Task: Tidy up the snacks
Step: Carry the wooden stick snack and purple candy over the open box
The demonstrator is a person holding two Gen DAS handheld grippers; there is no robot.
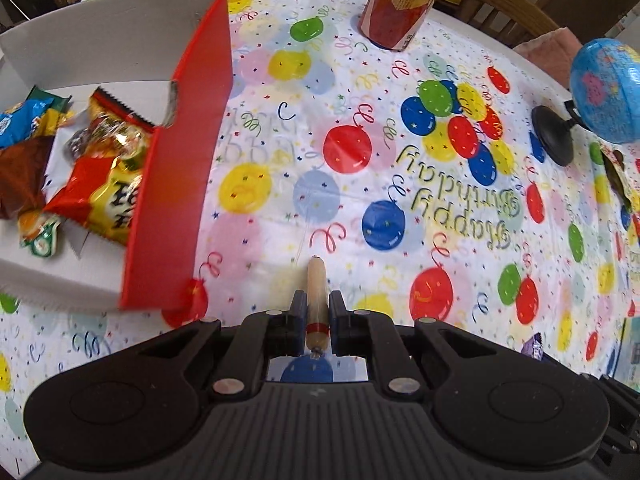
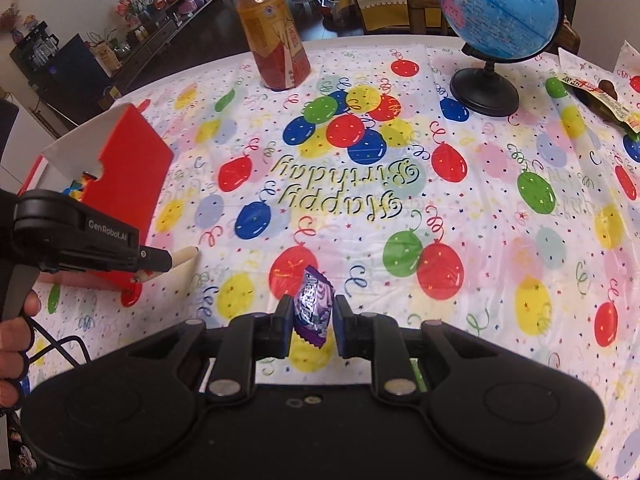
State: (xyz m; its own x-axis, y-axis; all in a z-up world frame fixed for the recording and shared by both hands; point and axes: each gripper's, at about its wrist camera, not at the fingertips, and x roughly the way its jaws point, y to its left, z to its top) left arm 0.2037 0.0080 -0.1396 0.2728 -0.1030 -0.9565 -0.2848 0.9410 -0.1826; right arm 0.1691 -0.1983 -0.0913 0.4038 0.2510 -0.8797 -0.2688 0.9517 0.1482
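A: Your left gripper is clamped on the sausage stick, just right of the red box.

B: Your right gripper pinches the purple candy over the tablecloth; that slick wrapper could slip out.

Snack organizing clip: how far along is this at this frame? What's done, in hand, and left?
Done: several snack packets already lie in the red box. In hand: the left gripper is shut on a sausage stick, and the right gripper is shut on a purple candy; both are clear of the box. Left: a green-wrapped snack beside the globe.
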